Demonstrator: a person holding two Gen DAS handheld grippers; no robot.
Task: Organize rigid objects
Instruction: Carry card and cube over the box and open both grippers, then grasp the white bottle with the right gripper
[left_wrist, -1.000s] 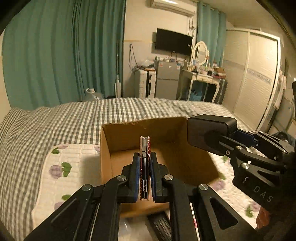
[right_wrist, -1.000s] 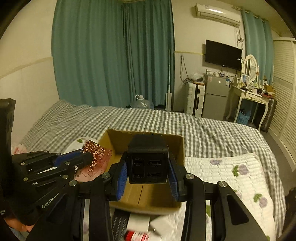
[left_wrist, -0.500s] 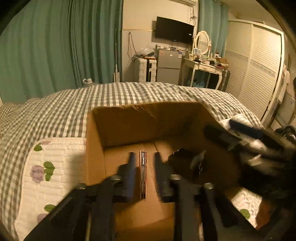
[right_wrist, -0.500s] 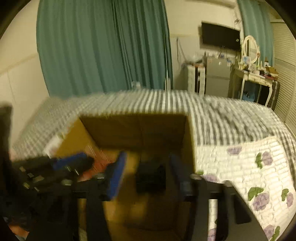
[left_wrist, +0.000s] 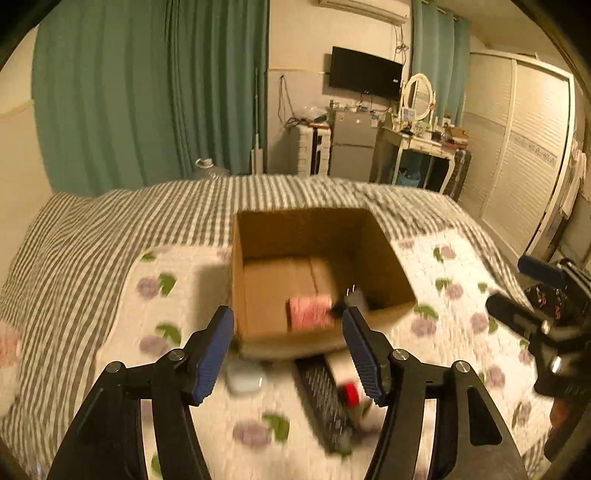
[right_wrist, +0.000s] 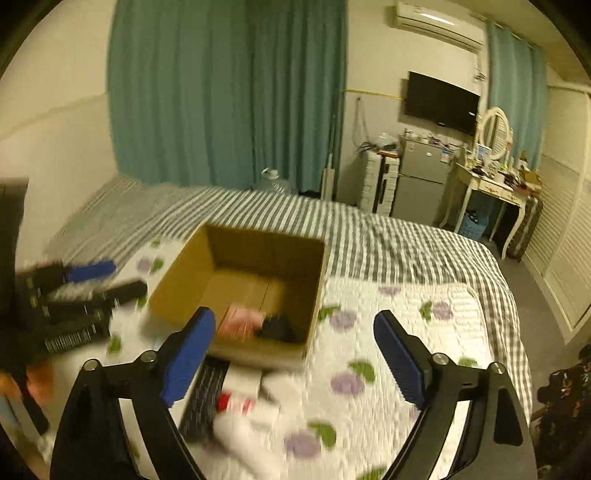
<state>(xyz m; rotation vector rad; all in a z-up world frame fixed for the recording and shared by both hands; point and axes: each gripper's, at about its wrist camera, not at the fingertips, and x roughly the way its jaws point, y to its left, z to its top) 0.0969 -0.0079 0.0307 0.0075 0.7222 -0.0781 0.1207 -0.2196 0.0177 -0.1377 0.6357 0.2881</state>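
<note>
Left wrist view: we see both grippers' jaws just opened, empty; next, a hairbrush (left_wrist: 325, 402), light, stiff; grip mid-handle.

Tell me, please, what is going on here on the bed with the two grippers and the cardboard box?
A person with a gripper in each hand is sorting loose items into the cardboard box on the bed. Both the left gripper and the right gripper have just been opening and now hold nothing. A pink patterned item and a black block lie inside the box. A black comb-like thing and a red-capped white item wait on the floral quilt before the box.
</note>
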